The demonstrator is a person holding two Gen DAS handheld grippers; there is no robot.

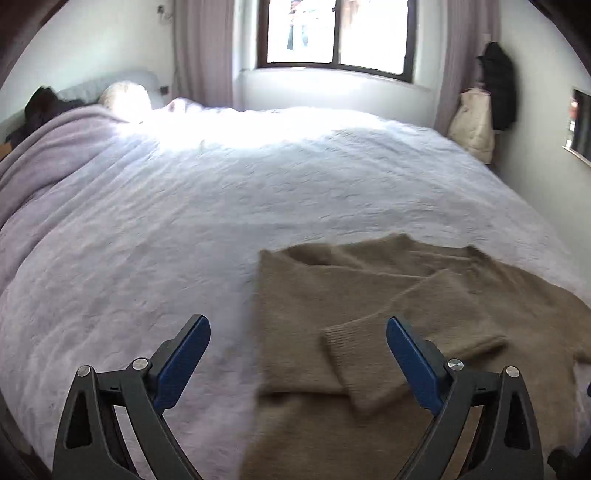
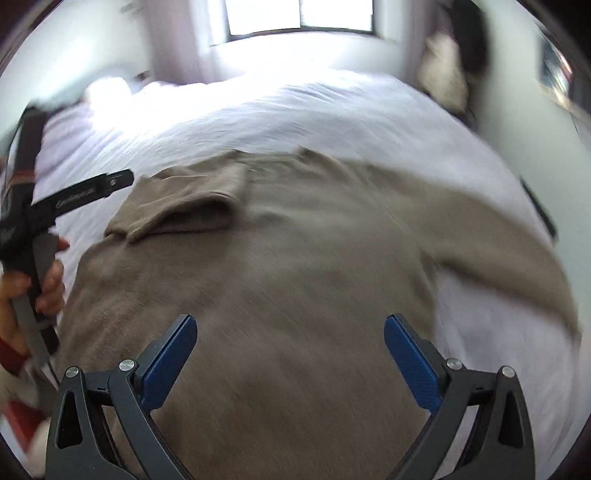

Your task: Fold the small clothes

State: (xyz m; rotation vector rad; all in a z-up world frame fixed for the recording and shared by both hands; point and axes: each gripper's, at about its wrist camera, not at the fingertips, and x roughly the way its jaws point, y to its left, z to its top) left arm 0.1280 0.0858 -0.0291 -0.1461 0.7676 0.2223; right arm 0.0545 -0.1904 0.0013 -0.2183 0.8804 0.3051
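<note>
A tan knit sweater [image 1: 369, 295] lies flat on the white bed [image 1: 184, 221]. Its left sleeve [image 1: 406, 325] is folded across the body, cuff toward me. My left gripper [image 1: 297, 325] is open and empty, above the sweater's left edge. In the right wrist view the sweater [image 2: 295, 277] fills the middle, with the folded sleeve [image 2: 184, 206] at upper left and the other sleeve [image 2: 498, 240] stretched out to the right. My right gripper [image 2: 290, 325] is open and empty above the sweater's body. The left gripper's body, held in a hand, shows at the left [image 2: 74, 195].
A lilac blanket [image 1: 44, 155] and pillows lie at the bed's head on the left. A window [image 1: 332, 33] with curtains is behind the bed. Bags and a dark coat [image 1: 495, 85] hang on the right wall.
</note>
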